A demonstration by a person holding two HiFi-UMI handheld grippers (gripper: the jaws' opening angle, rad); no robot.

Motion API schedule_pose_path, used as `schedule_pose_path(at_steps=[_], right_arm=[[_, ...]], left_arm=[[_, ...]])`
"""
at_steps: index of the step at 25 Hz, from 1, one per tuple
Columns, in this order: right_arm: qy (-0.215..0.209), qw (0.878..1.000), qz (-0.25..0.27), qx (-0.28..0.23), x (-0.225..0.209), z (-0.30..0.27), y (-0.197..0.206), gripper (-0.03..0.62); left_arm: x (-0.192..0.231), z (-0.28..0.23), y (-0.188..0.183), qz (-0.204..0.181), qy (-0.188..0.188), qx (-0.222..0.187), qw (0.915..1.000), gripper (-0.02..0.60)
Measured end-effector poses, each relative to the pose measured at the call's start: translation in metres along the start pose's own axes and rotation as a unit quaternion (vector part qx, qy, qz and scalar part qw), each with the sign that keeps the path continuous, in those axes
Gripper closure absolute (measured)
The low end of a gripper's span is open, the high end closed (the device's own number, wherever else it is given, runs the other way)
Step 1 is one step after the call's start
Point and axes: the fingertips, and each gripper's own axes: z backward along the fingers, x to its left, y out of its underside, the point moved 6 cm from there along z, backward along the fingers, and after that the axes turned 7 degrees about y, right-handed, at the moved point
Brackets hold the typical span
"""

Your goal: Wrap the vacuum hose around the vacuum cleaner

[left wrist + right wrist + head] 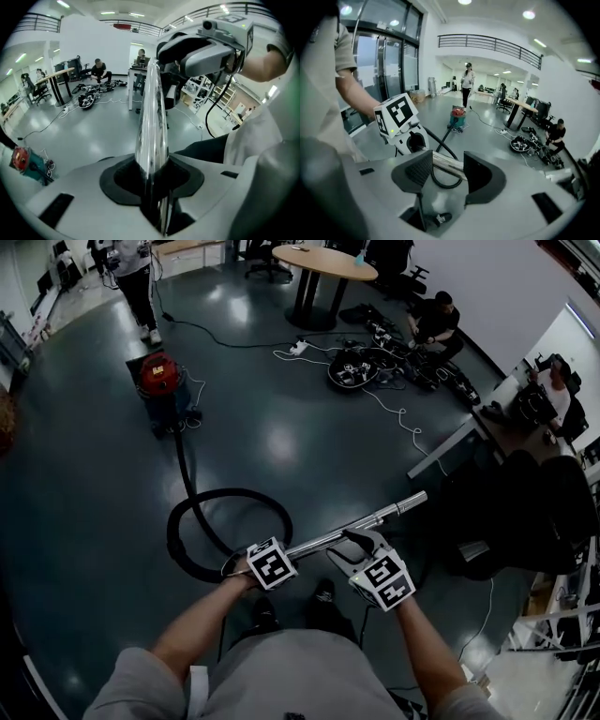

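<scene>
Atop the left gripper (pixel 292 554), its cube (pixel 271 564) bears square markers.

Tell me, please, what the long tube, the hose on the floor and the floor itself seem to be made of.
The tube: metal, probably polished steel or chrome; it is silver and mirrors the room.
The hose: likely flexible black plastic or rubber, matte; it lies in a soft loop.
The floor: hard, dark and glossy, perhaps sealed concrete or resin; ceiling lights reflect on it.
</scene>
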Motion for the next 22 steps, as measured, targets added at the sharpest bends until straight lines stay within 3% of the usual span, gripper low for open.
schedule_pose_path(at_steps=[6, 11, 14, 18, 22], right_arm=[[-0.012, 0.99, -0.134, -0.037, -0.021, -0.033, -0.011, 0.382], [-0.076, 0.967, -0.23, -0.076, -0.038, -0.069, -0.035, 0.369], [-0.117, 0.941, -0.3, -0.099, -0.049, -0.101, -0.045, 0.305], [-0.156, 0.886, -0.422, -0.11, -0.074, -0.148, -0.058, 0.279], [-0.192, 0.856, -0.469, -0.101, -0.094, -0.187, -0.078, 0.279]], left_arm=[[0.037, 0.025, 0.006, 0.091, -0.063, -0.061, 0.992, 0.439], [0.06, 0.047, 0.003, 0.156, -0.107, -0.099, 0.977, 0.44], [0.073, 0.052, 0.006, 0.181, -0.138, -0.104, 0.9682, 0.443], [0.086, 0.046, -0.008, 0.212, -0.161, -0.097, 0.959, 0.443], [0.102, 0.039, -0.038, 0.242, -0.175, -0.102, 0.9488, 0.445]])
